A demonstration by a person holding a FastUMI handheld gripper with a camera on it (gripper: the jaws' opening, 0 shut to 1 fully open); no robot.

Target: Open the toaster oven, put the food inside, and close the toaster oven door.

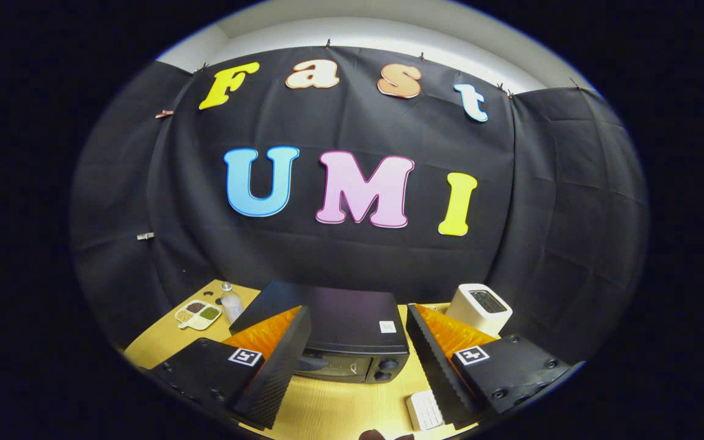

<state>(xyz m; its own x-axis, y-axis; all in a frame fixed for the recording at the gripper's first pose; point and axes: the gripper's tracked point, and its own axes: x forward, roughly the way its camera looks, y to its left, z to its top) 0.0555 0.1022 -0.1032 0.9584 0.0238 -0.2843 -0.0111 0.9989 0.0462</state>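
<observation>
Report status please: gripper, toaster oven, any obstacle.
Hand-held gripper open, holding nothing. Toaster oven just ahead between the fingers, door closed. White toaster to its right, divided dish and bottle to its left, nothing blocking.

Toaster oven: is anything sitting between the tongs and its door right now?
Nothing visible blocks the way. The tongs are open, and the toaster oven sits just ahead between their fingers with its door shut. The white toaster, the sectioned dish and the small bottle stand off to the sides.
</observation>
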